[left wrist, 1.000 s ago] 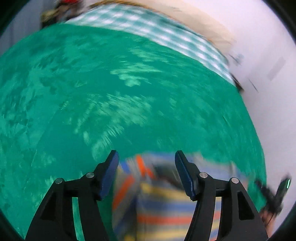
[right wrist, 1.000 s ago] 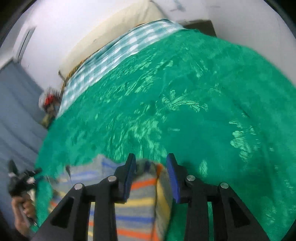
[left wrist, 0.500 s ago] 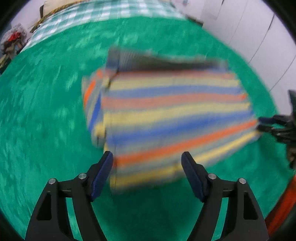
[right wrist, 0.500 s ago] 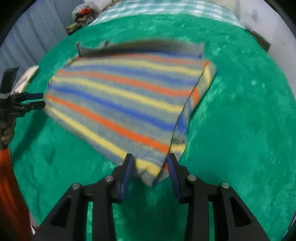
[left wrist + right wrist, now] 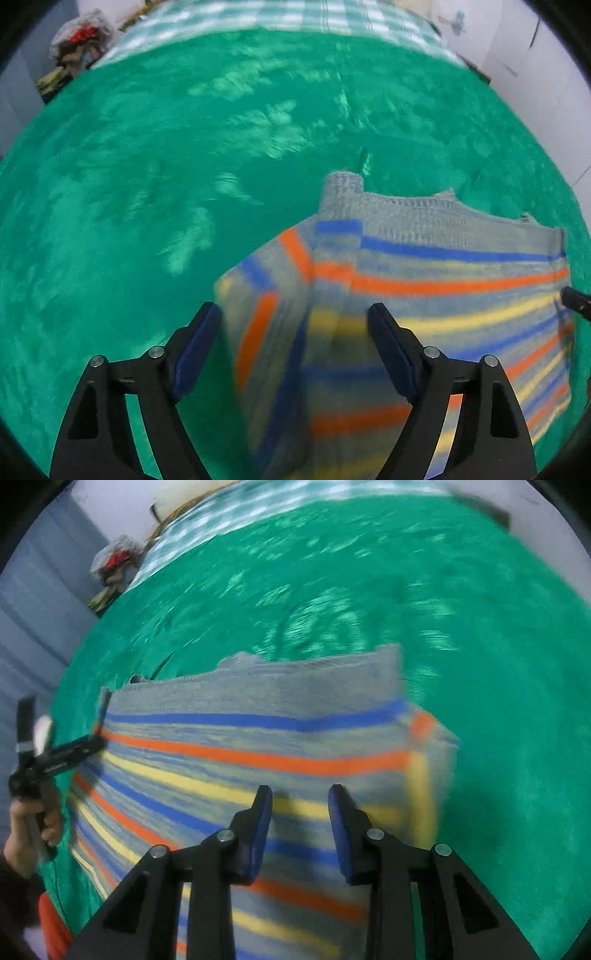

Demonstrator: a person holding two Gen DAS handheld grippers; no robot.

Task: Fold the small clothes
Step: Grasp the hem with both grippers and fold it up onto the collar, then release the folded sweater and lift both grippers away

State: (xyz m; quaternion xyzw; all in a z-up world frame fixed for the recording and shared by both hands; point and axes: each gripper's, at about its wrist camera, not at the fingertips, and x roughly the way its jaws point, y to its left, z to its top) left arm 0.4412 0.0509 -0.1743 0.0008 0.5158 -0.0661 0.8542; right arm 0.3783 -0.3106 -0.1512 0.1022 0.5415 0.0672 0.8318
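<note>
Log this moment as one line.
left gripper: open, over striped sweater | right gripper: open | sweater flat on green blanket

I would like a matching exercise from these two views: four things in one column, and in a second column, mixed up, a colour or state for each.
Column A
1. striped sweater
2. bed cover
3. left hand-held gripper
4. checked cloth

Column B
a. plain green, spread under everything
b. jaws open
c. at the far end of the bed
d. grey with blue, orange and yellow bands

Pairs: 1-d, 2-a, 3-b, 4-c
</note>
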